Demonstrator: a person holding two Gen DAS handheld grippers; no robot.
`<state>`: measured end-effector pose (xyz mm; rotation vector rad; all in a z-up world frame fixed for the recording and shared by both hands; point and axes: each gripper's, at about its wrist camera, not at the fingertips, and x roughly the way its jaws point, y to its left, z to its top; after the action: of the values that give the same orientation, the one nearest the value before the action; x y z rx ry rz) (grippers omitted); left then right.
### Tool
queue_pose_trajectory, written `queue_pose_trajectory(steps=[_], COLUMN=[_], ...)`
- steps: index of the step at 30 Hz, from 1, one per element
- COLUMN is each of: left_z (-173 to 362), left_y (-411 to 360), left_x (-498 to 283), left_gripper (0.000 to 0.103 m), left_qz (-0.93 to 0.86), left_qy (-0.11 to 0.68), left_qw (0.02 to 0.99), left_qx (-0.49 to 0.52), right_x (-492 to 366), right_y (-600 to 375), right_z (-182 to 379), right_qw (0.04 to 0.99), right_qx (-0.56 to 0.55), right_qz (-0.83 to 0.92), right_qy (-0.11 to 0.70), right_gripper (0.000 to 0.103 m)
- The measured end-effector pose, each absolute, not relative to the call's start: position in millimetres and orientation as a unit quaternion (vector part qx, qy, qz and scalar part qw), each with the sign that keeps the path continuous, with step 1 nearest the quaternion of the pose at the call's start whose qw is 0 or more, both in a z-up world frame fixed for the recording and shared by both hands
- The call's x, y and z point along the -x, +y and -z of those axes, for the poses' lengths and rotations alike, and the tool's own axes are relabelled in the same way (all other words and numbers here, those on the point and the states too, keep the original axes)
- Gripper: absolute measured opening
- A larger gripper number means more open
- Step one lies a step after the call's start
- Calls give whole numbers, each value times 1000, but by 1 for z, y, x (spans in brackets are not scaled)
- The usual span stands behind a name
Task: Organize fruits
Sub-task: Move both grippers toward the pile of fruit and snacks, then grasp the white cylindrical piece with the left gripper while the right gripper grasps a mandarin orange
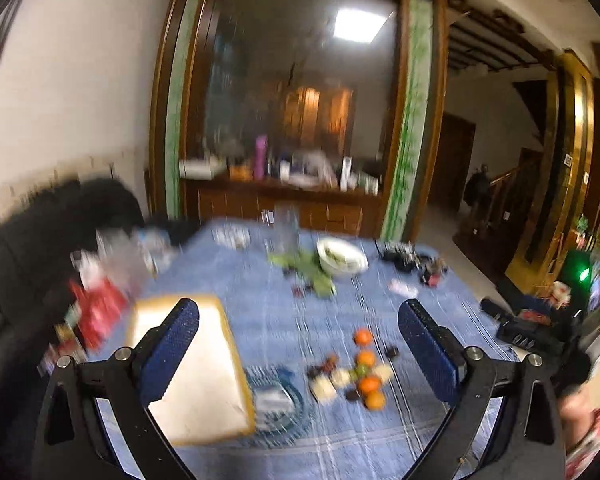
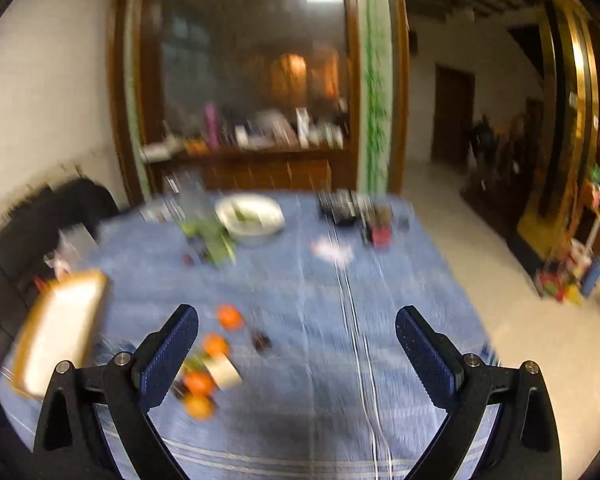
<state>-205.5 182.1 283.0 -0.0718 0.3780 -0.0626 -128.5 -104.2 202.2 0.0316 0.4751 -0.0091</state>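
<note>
Several small oranges (image 1: 366, 364) (image 2: 216, 345) lie in a loose cluster on the blue tablecloth (image 1: 284, 320) (image 2: 324, 288), mixed with pale fruit pieces (image 1: 323, 389) (image 2: 225, 372) and small dark fruits (image 1: 392, 351) (image 2: 261, 340). A white tray with a wooden rim (image 1: 198, 364) (image 2: 60, 332) sits left of them. My left gripper (image 1: 299, 320) hangs open above the table, its left finger over the tray, the fruit between its fingers lower down. My right gripper (image 2: 297, 326) is open too, with the fruit by its left finger. Both views are blurred.
A white bowl (image 1: 342, 255) (image 2: 249, 213) with greens beside it stands at the far side. Dark gadgets (image 1: 410, 260) (image 2: 342, 204) lie at the far right, red packets (image 1: 100, 312) and glasses at the left edge. A wooden cabinet stands behind; tiled floor lies right.
</note>
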Motion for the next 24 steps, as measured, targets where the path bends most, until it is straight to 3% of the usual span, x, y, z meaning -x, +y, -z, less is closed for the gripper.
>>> queue_pose_trajectory(steps=[5,7,16,24], left_z=[-298,-269,-120,-93], left_y=[172,168,157,118], left_x=[201,180,108,74], left_gripper=[103,103,103,103], left_qz=[-8,-12,49,46], left_qy=[122,179,359,363], left_qw=[991,982,930,930], left_qx=[-53,-53,60,22], right_x=[142,143,82,63], right_y=[-87,-78,-65,-81], right_z=[-265,-265,-90,-37], right_qw=[983,983,934,922], right_qx=[-13,-8,-37,-18], right_qz=[-27,-38,-71,-71], right_qy=[183,181,348,379], right_gripper=[102,102,102,102])
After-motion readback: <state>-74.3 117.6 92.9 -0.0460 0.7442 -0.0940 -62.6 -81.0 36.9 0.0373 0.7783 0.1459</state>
